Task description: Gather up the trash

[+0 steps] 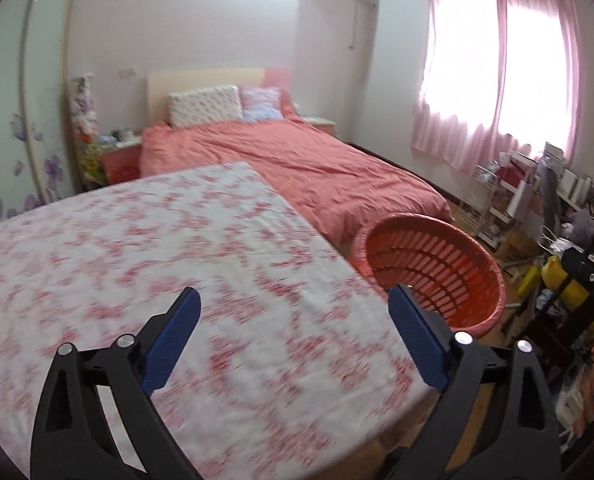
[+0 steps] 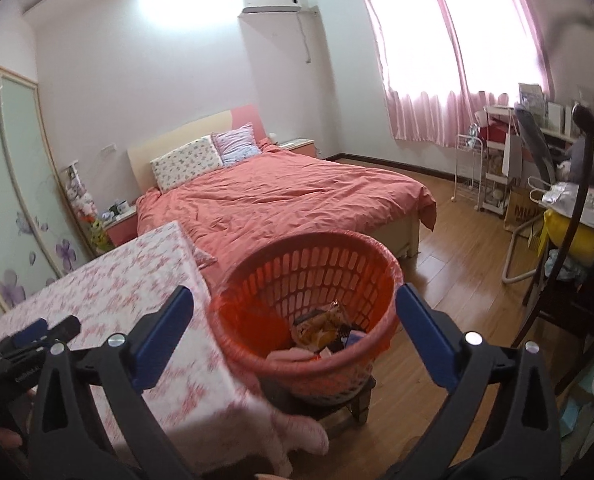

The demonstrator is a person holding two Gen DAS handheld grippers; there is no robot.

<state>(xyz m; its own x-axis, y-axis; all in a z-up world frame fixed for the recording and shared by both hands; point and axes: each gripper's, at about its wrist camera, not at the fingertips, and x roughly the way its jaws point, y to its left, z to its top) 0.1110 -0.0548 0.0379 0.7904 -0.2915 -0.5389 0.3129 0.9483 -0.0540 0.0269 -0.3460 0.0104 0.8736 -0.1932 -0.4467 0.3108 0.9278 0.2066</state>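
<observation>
**Both grippers empty above the table and the trash basket**

The left gripper point(image 1: 293, 300) hung over the table point(image 1: 137, 260), which was covered in a pink-and-white floral cloth. Its blue-padded fingers point(image 1: 173, 340) stood wide apart with nothing between them. The cloth under it showed no loose items, though the pattern was blurred.

The right gripper point(image 2: 295, 298) was held over the near rim of the red basket point(image 2: 309, 264), its jaws likewise spread and holding nothing. The basket stood just beside the table's right edge, on a dark low stool point(image 2: 349, 404) on the wooden floor point(image 2: 457, 264). Inside, at the bottom, lay the trash point(image 2: 321, 328): a yellow crumpled wrapper, a dark packet, something blue and a pink piece near the front wall. In the left wrist view the basket point(image 1: 433, 264) showed to the right of the table, only its slotted inner wall visible.

Beyond the table lay a bed point(image 2: 289, 196) with a coral cover and two pillows. At the far right, pink curtains point(image 2: 437, 60) hung over a bright window, with cluttered shelves point(image 2: 497, 160) beneath.
</observation>
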